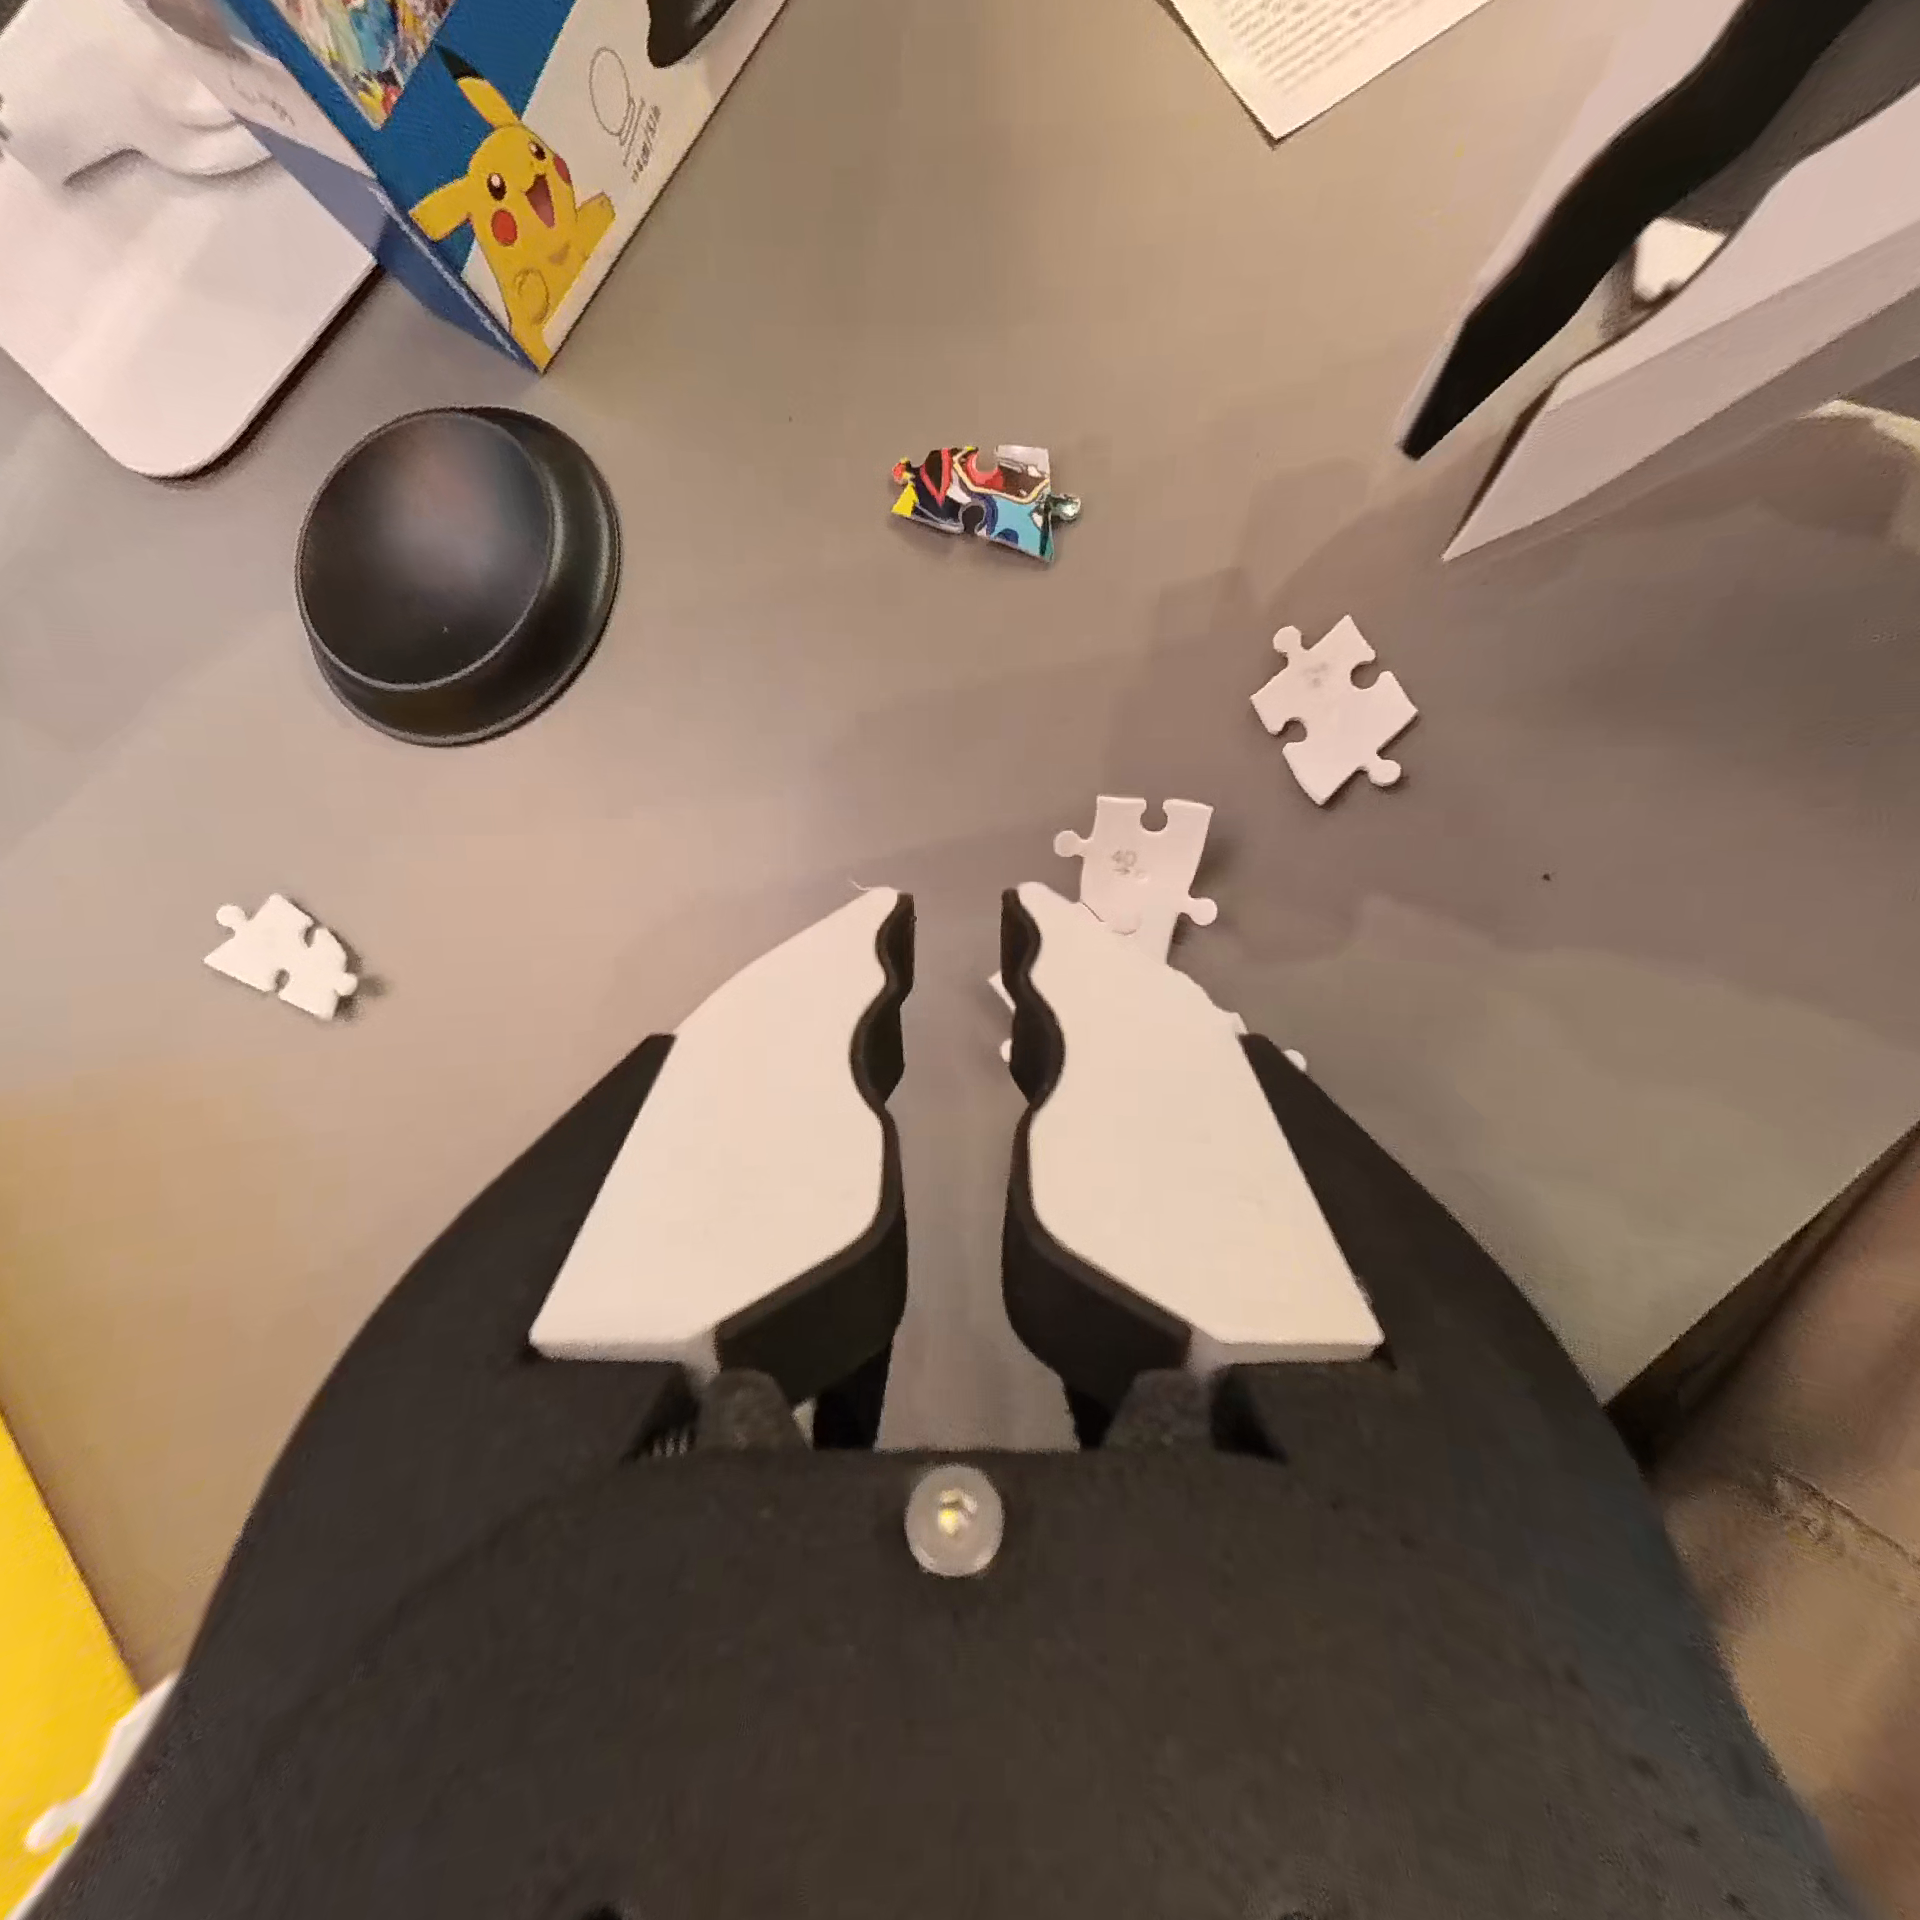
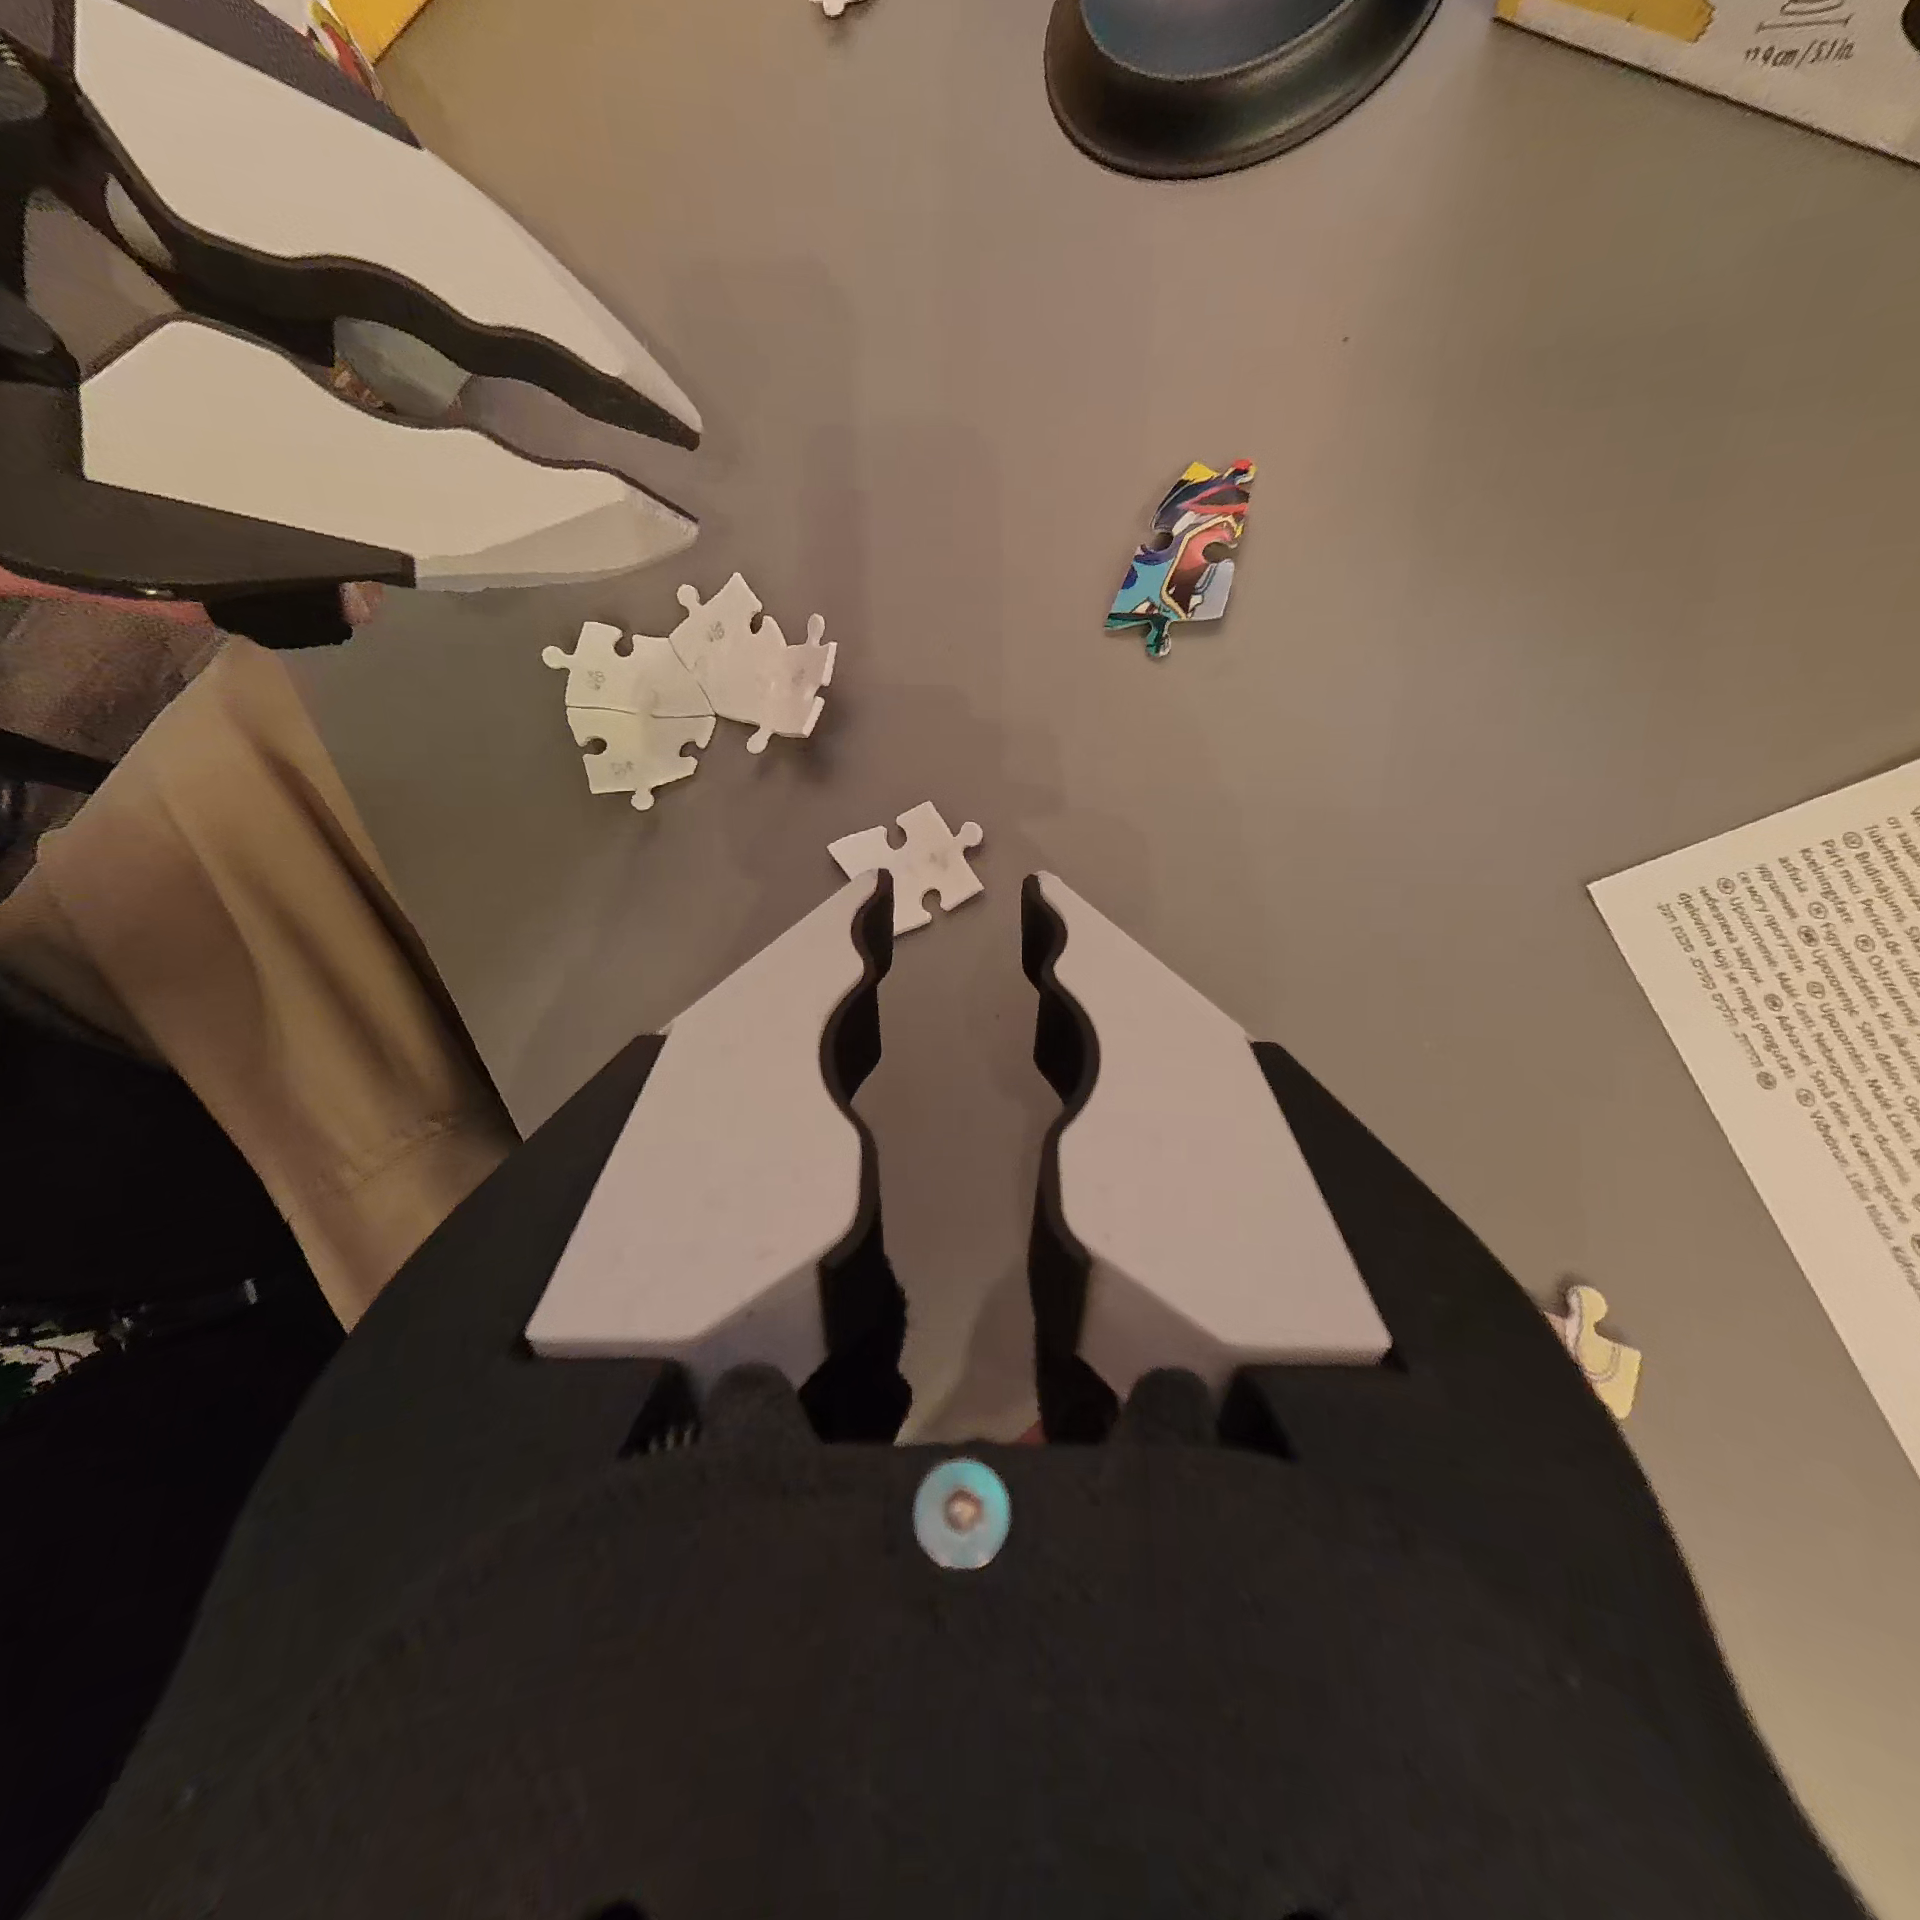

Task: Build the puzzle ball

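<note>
1. The right gripper (image 2: 956, 894) was nearest a loose piece (image 2: 914, 864), which lay face down on the table (image 2: 1351, 727) just beyond its left fingertip, long axis running across the fingers.
2. Its jaws stood apart, holding nothing, and pointed down and forward.
3. The left gripper (image 1: 958, 909), also parted and empty, hovered beside a joined white cluster (image 2: 686, 686).
4. Farther off lay a coloured pair (image 2: 1184, 561), then the black stand (image 1: 457, 571).
5. By my reckoning, little of the ball was built.
</note>
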Tool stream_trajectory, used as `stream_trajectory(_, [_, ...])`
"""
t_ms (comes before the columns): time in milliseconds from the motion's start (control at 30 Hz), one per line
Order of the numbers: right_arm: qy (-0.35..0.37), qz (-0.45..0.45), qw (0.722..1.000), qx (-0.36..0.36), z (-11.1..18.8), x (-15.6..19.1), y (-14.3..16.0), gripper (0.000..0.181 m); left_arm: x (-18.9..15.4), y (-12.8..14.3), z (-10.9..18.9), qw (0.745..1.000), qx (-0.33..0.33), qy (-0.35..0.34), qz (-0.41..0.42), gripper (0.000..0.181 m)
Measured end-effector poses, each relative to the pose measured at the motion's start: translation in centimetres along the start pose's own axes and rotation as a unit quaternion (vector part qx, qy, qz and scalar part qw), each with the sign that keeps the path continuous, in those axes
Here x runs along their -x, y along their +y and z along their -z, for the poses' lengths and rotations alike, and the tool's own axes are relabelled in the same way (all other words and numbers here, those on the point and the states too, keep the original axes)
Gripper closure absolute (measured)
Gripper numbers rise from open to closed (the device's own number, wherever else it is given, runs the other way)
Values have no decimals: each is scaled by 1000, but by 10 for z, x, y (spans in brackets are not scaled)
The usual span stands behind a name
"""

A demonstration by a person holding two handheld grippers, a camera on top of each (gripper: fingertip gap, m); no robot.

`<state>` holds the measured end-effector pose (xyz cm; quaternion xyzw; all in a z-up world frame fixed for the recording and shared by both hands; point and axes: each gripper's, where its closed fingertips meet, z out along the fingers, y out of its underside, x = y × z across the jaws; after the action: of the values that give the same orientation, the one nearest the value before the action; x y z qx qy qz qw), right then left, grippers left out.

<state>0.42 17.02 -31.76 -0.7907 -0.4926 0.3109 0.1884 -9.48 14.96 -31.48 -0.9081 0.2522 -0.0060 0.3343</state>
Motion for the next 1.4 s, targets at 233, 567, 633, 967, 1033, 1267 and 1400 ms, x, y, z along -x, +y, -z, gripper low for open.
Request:
stream_trajectory(233, [1,6,1000,5,-2,-1,2,160,-2,6,-17,998,53,22,-27,173])
stream_trajectory(567, [13,14,1000,17,1,-6,6,160,-2,22,-31,991,121,11,-54,181])
stream_trajectory(633, [18,15,1000,17,3,-8,7,160,-4,23,-30,991,124,17,-54,181])
stream_trajectory(967, [59,-26,997,-41,52,-49,0,160,-5,34,-22,990,136,22,-40,181])
stream_trajectory(1033, [74,-40,995,-56,68,-63,2,160,-5,33,-21,990,133,20,-42,181])
stream_trajectory(1267, [93,-53,993,-53,100,-88,22,160,-5,24,-16,993,110,12,-39,181])
stream_trajectory(1400, [99,-56,993,-31,103,-96,37,159,-4,18,-11,995,94,6,-38,177])
